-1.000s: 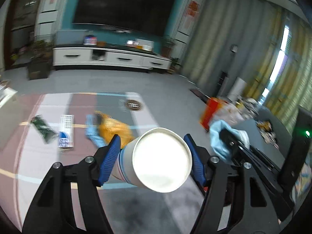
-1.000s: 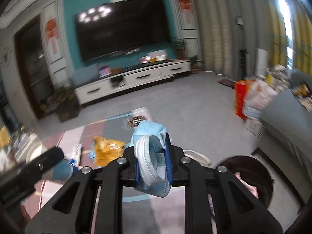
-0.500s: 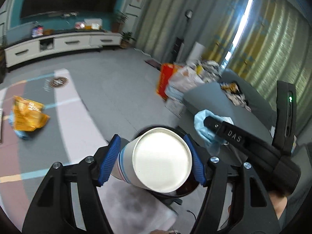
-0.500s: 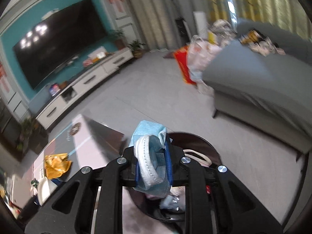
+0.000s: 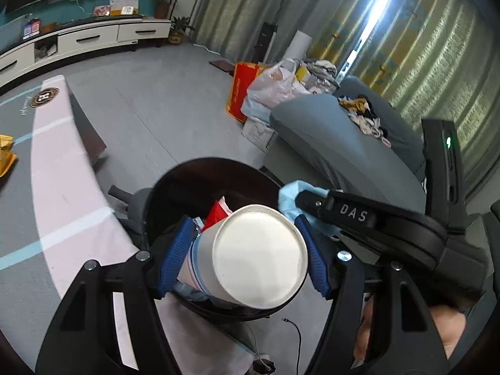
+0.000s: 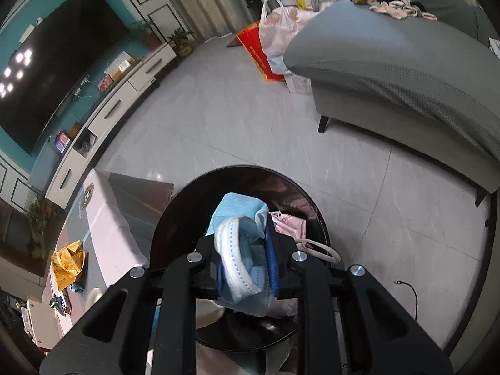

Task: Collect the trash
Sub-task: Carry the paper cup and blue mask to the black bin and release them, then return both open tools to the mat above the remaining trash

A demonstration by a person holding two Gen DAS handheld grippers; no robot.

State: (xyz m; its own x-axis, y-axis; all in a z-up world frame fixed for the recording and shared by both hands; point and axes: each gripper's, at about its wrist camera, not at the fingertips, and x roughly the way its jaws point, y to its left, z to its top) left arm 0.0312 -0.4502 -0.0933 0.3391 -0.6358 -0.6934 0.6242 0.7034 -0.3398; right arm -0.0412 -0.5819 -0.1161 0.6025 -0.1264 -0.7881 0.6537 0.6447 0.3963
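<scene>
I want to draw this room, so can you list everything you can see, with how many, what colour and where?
paper cup: 1, white, between the left pads over the bin
face mask: 1, light blue, pinched in the right pads over the bin
trash bin: 1, dark, round, on the floor, wrappers inside
snack bag: 1, yellow, on the patterned mat
sofa: 1, grey, clothes piled on top
plastic bag: 1, pale, beside the sofa
red bag: 1, beside the plastic bag
TV: 1, black, on the teal wall
TV cabinet: 1, white, below the TV
curtains: yellow-green, behind the sofa
left hand-held gripper: 1, black, blue pads
right hand-held gripper: 1, black, blue pads
</scene>
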